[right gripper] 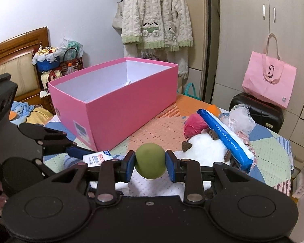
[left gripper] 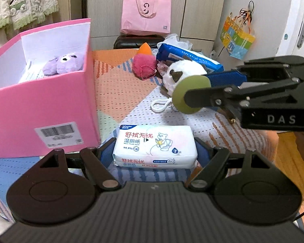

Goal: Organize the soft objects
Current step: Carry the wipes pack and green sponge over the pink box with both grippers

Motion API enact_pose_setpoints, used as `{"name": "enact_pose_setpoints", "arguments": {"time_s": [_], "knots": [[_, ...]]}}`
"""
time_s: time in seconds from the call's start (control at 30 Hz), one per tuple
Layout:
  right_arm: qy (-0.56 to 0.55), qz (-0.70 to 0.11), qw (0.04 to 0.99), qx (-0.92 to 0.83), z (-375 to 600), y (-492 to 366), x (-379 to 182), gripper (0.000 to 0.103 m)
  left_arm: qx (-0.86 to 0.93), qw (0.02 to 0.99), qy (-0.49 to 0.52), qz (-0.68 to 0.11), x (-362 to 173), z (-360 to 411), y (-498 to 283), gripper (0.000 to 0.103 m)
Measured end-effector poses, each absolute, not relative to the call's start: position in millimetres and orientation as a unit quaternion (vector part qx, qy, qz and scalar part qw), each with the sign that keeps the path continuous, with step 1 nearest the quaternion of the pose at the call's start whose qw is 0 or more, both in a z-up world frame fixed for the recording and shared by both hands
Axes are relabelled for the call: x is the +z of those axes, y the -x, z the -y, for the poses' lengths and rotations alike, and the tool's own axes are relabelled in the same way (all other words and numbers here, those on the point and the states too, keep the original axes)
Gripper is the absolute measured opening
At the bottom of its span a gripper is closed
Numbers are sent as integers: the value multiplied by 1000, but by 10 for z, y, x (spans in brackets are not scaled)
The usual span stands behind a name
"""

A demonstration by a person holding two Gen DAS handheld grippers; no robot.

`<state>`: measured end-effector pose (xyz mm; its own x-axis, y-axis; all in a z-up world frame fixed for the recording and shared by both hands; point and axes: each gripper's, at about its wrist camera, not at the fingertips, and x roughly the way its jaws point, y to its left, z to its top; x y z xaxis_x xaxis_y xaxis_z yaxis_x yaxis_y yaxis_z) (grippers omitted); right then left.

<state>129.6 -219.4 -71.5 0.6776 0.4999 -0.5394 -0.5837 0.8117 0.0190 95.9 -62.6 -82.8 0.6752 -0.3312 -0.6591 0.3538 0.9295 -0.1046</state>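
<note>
Left gripper (left gripper: 155,151) jaws pinch white wipes pack (left gripper: 155,146), lower centre; right gripper (right gripper: 150,161) pinches green ball (right gripper: 150,161); purple plush (left gripper: 65,63) already in pink box (left gripper: 50,101), upper left; pile (left gripper: 172,64) remains on bed.

Green ball (right gripper: 150,160) between tool (right gripper: 150,165) fingers

Two low, close wrist views across the bed, both sharing the pink box (left gripper: 50,93) (right gripper: 119,105).
</note>
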Motion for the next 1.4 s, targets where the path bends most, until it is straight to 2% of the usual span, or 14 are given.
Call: {"name": "enact_pose_setpoints", "arguments": {"time_s": [0.6,0.87,1.4], "knots": [[73,-323,892,309,1986,-989,-680,37,-238,876,1,-420,-696,69,-790,78],[64,-324,883,333,1839,-883,-591,37,-224,886,12,-406,-450,-277,-644,78],[86,-275,877,385,1485,-780,-37,38,-237,904,-5,-356,148,-568,-507,78]]}}
